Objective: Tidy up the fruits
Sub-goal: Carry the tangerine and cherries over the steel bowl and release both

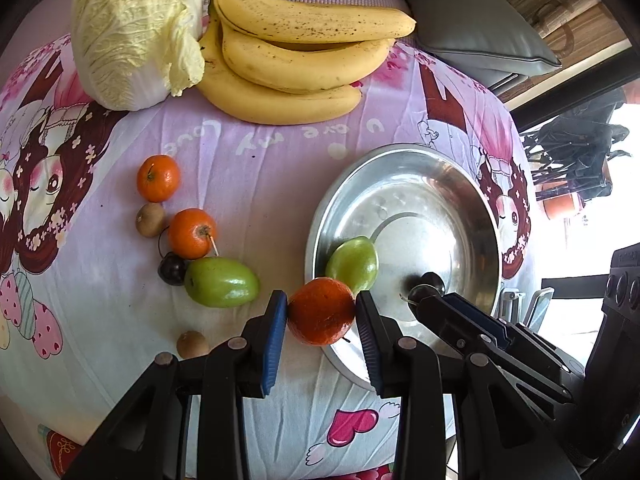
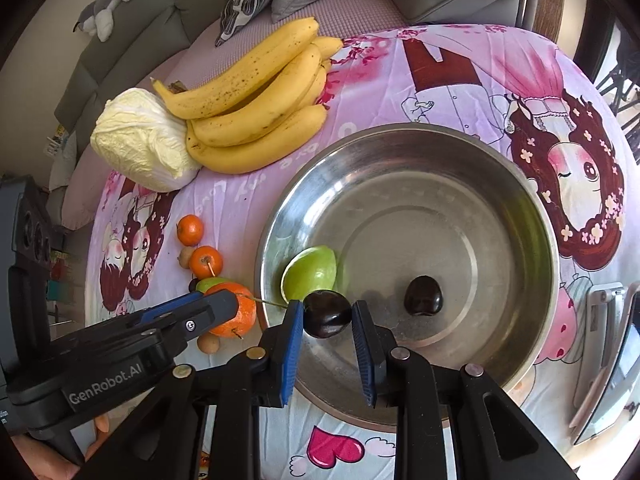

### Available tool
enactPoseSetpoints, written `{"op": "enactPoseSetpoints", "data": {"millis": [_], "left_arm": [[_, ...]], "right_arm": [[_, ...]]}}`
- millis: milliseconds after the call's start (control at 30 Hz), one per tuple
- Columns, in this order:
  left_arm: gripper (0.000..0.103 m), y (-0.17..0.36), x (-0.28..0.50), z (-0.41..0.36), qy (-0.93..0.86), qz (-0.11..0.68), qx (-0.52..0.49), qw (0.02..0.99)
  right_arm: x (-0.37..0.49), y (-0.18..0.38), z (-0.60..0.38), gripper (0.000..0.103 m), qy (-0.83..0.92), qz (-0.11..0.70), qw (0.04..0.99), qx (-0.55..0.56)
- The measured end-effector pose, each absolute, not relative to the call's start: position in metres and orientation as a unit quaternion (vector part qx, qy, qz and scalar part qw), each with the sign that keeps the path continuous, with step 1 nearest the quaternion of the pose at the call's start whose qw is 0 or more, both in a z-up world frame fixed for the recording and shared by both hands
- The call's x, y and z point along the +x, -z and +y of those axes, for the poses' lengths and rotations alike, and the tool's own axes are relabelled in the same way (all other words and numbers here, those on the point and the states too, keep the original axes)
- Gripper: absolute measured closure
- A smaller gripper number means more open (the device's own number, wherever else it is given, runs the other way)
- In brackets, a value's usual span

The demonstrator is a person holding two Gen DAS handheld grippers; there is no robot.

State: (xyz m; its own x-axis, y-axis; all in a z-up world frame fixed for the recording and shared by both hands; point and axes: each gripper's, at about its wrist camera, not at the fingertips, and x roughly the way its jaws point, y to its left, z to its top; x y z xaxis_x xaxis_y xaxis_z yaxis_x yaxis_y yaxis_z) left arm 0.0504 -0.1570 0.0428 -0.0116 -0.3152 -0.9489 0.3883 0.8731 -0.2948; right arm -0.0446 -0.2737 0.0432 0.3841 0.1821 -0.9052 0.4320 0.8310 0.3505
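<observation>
Pink cartoon-print cloth [image 1: 280, 152], silver bowl [image 2: 520, 208] (shiny), yellow speckled bananas [image 1: 296, 40].

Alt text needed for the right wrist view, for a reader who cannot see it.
The right gripper holds a dark cherry over a steel bowl containing a green fruit and another cherry. Left, the other gripper holds an orange.

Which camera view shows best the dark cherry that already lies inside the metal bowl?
The right wrist view. There the loose cherry lies in full sight on the floor of the metal bowl, right of the right claw. In the left wrist view the right claw and the cherry it carries cover most of it.
</observation>
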Motion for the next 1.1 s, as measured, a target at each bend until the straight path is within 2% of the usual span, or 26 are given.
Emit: {"op": "enactPoseSetpoints", "data": {"millis": [567,1100], "left_arm": [[0.067,-0.034,0.075,-0.215,0.262,0.668,0.011,0.696],[0.07,-0.015,0.086,-0.228,0.262,0.676,0.008,0.689]], "right_arm": [[-0.042,-0.016,-0.327,0.076,0.103,0.555,0.77,0.298],[-0.039,0.006,-0.341,0.076,0.111,0.56,0.761,0.307]]}}
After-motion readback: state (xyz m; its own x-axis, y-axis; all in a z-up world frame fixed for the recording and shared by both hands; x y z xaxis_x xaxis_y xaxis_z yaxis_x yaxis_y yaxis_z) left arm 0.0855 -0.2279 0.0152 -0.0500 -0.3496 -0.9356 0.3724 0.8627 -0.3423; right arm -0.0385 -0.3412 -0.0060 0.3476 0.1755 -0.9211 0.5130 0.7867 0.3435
